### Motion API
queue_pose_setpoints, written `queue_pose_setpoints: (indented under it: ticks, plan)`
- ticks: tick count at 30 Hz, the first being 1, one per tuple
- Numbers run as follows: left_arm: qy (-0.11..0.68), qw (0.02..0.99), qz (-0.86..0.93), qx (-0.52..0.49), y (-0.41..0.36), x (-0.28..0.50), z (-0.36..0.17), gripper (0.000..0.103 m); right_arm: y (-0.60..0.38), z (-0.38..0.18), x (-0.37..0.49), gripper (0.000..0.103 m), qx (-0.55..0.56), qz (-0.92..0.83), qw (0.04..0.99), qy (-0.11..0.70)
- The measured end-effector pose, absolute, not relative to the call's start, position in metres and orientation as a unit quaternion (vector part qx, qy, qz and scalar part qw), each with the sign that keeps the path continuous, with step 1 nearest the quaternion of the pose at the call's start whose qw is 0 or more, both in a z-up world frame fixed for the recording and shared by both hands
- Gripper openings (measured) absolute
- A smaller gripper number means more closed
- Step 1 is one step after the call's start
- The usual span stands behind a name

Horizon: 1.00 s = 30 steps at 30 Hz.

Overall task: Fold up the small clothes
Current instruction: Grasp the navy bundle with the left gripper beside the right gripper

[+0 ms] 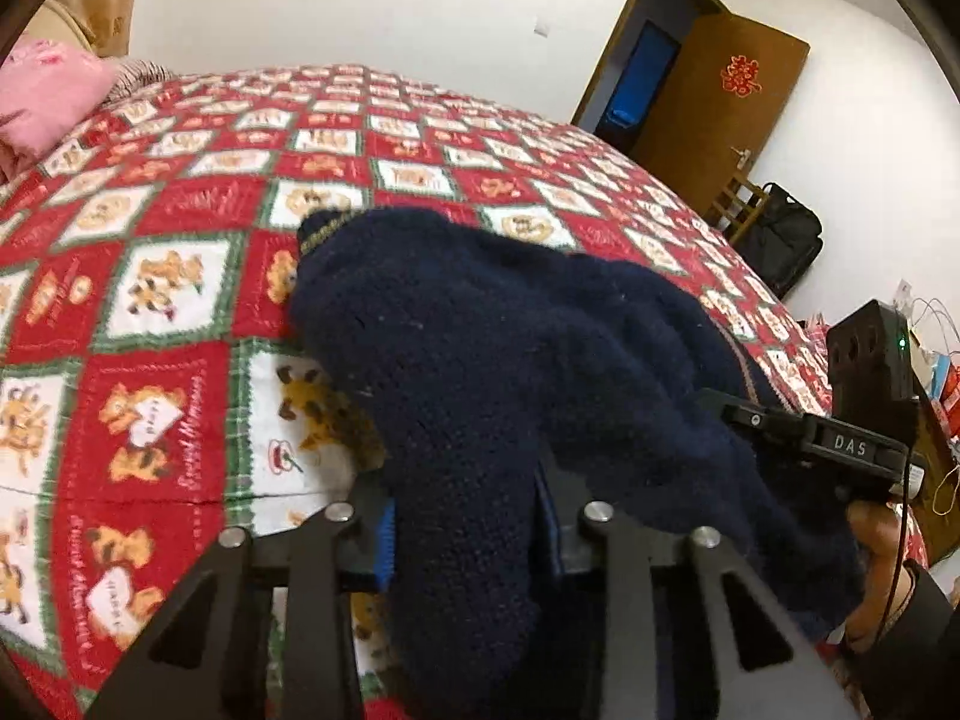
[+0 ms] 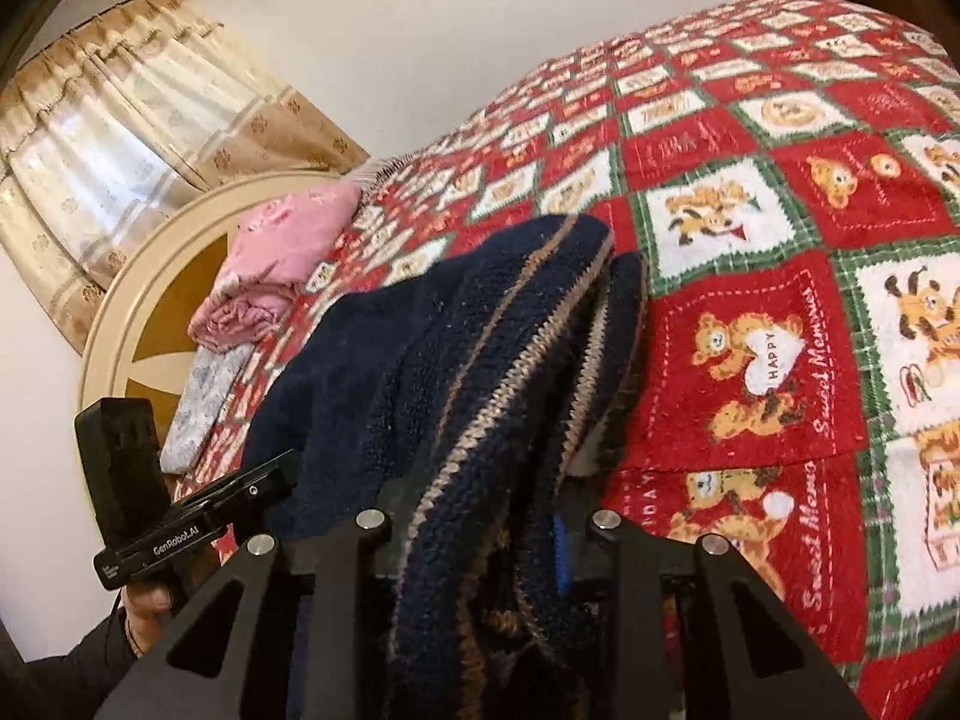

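A navy knitted sweater [image 1: 510, 348] with tan stripes [image 2: 480, 360] hangs bunched above the red patchwork bedspread [image 1: 180, 276]. My left gripper [image 1: 468, 504] is shut on one bunched edge of the sweater, with the knit squeezed between its black fingers [image 1: 372, 510]. My right gripper [image 2: 486, 510] is shut on the striped hem end, and fabric spills down over its jaws. In the left wrist view, the right gripper's body [image 1: 828, 444] pokes in from the right beside the sweater, held by a hand [image 1: 876, 546]. The left gripper's body [image 2: 180, 516] shows at the lower left of the right wrist view.
Folded pink bedding [image 2: 282, 252] lies near the round cream headboard [image 2: 138, 312], under a beige curtain [image 2: 120, 114]. A brown door [image 1: 720, 96] stands open past the bed's far corner, with a black bag [image 1: 786, 234] beside it. Cables and small boxes [image 1: 939, 372] clutter the right side.
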<state>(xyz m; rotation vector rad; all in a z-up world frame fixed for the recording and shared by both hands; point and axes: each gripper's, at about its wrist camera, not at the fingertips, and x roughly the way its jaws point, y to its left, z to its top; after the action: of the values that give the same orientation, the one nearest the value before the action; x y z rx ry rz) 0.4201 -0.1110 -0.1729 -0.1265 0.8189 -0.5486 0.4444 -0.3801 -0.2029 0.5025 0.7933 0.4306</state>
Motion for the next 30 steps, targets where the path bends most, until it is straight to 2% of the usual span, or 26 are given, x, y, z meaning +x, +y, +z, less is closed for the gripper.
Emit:
queue_pose_setpoints:
  ticks: [14,30]
  plan:
    - [0.321,0.907,-0.262,-0.069,-0.066,0.346,-0.096,0.034,-0.328,-0.141,0.396,0.031,0.248,0.259,0.877,0.32]
    - [0.288,0.937,-0.178,-0.081,0.04,0.269,-0.072,0.034,-0.193,-0.114,0.358,0.03,0.213,0.349,0.852,0.326]
